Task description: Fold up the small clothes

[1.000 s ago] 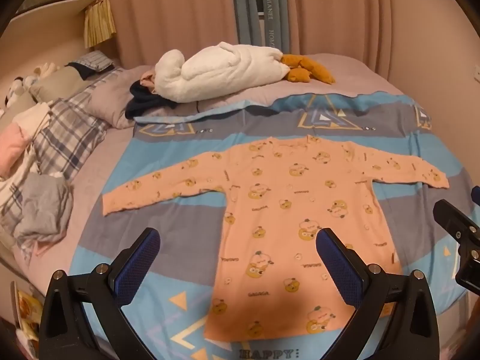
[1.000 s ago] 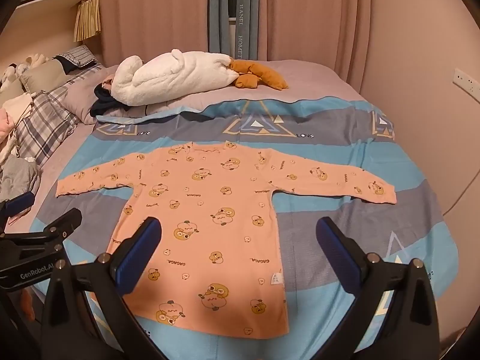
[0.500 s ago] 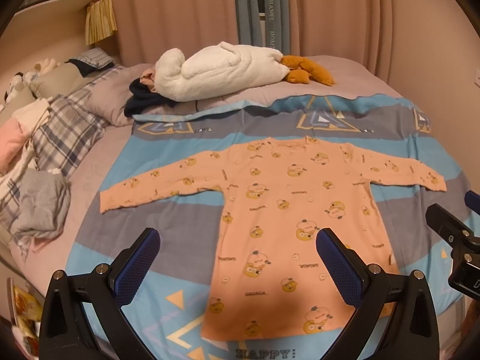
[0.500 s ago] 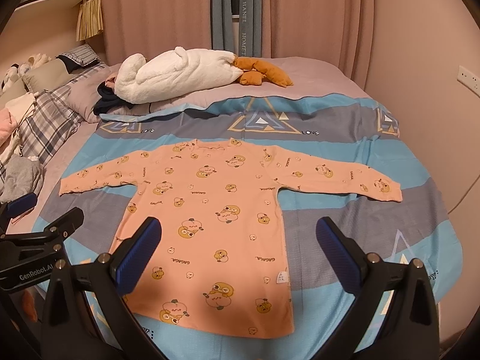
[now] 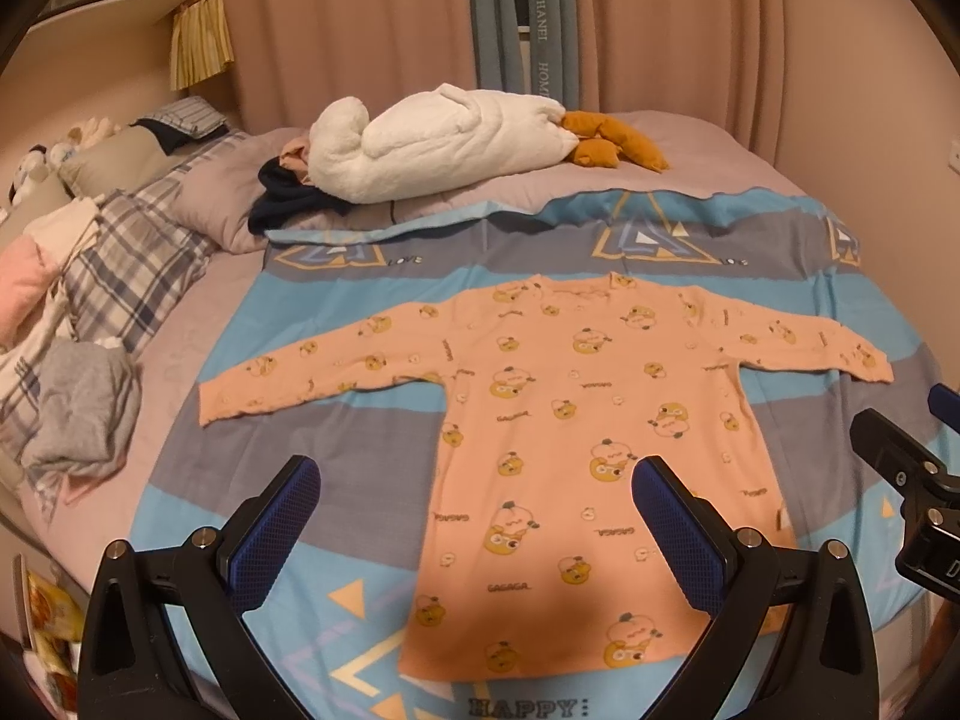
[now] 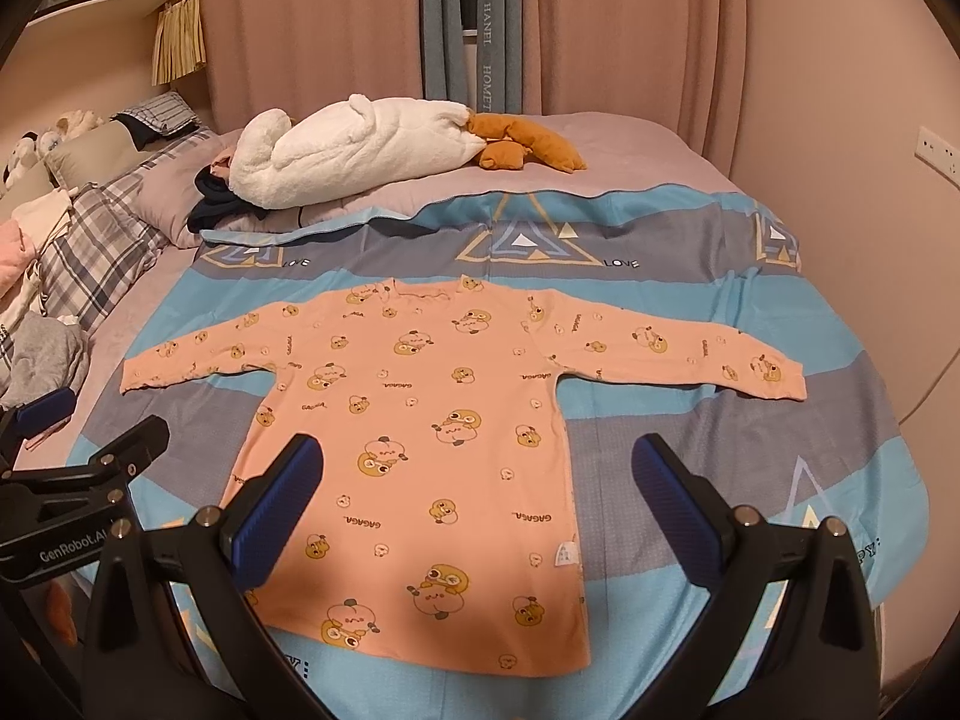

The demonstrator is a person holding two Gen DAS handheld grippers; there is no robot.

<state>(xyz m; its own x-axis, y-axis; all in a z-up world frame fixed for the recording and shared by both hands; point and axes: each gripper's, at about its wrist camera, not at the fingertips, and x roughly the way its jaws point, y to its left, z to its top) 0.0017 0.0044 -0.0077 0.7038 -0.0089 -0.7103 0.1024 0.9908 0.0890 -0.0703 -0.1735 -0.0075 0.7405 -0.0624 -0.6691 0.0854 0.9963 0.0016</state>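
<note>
Pink curtains close off the far wall, and the bed [image 5: 198, 324] below them wears a blue-and-grey striped cover [image 5: 372, 432] with a white plush goose [image 5: 444, 138] lying at the far end. Spread flat in the middle of that cover is the peach long-sleeved top [image 5: 576, 438], printed with little ducks, neckline to the far side, hem to the near side, both sleeves stretched straight out left and right.

Both tools hang above the near edge of the bed. The left tongs [image 5: 477, 516] are spread wide with nothing between the blue pads, and the right tongs [image 6: 480, 492] stand just as wide and just as empty, neither touching cloth.

Trouble from here looks likely to start at the pinch. That knit lies thin on a soft cover, so pads closing on a sleeve cuff or the hem could take a fold of the cover with it, and the whole layout would drag. Grabbing only the upper layer of the top would let the lower layer lag and wrinkle. The bed gives underneath, so pressing down may skew things. A heap of grey laundry [image 5: 78, 408] sits well off to the left, no threat.
</note>
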